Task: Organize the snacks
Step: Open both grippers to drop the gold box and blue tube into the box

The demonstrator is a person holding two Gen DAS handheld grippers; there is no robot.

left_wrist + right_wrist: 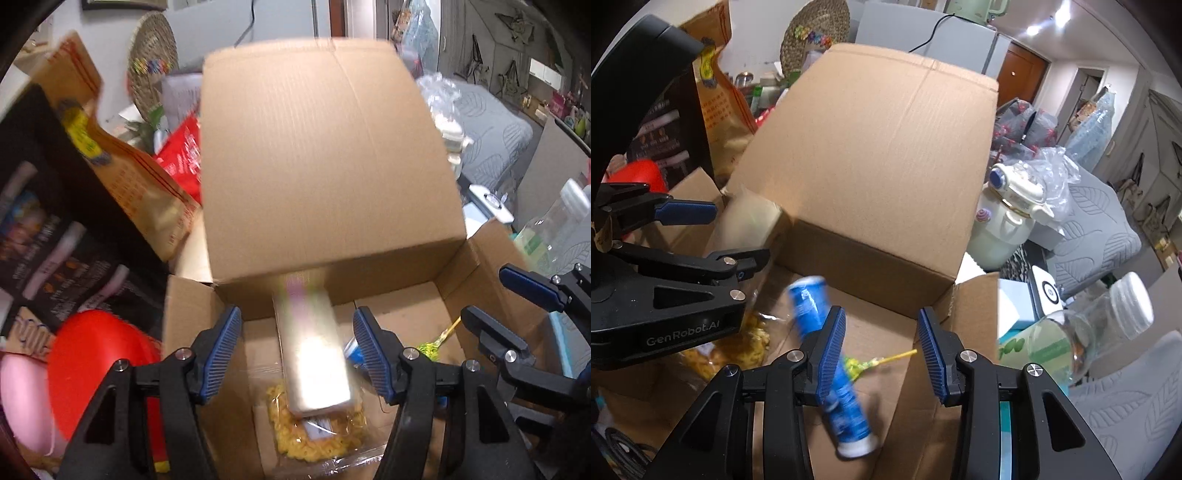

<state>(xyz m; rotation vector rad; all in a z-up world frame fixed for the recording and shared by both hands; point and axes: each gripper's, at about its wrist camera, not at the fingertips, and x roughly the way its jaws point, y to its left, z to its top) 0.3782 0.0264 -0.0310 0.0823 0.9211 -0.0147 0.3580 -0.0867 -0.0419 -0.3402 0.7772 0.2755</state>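
Looking down along both grippers, we find them side by side over an open cardboard box (413,325) whose tall rear flap (325,155) stands upright. We note the left gripper (297,354) with its jaws apart and nothing pressed between the pads; a pale, silvery snack packet (314,362), blurred, lies in the gap between them without touching either pad and appears to rest on a clear bag of yellow ring-shaped snacks (317,439) on the box floor near its front edge. We record the right gripper (882,354) likewise parted and gripping nothing; a blue and white tube-shaped packet (846,406), blurred, lies slanted on the box floor partly behind its left finger (831,354), and whether it touches that finger we cannot tell. A yellow-green lollipop (864,363) lies on the box floor between the right gripper's fingers, toward the right wall of the box. Outside the box, to its left, we observe a red bowl-like item (99,369), a gold printed bag (122,162) and a dark printed box (48,229); to its right stands a clear plastic bottle with a white cap (1100,325).
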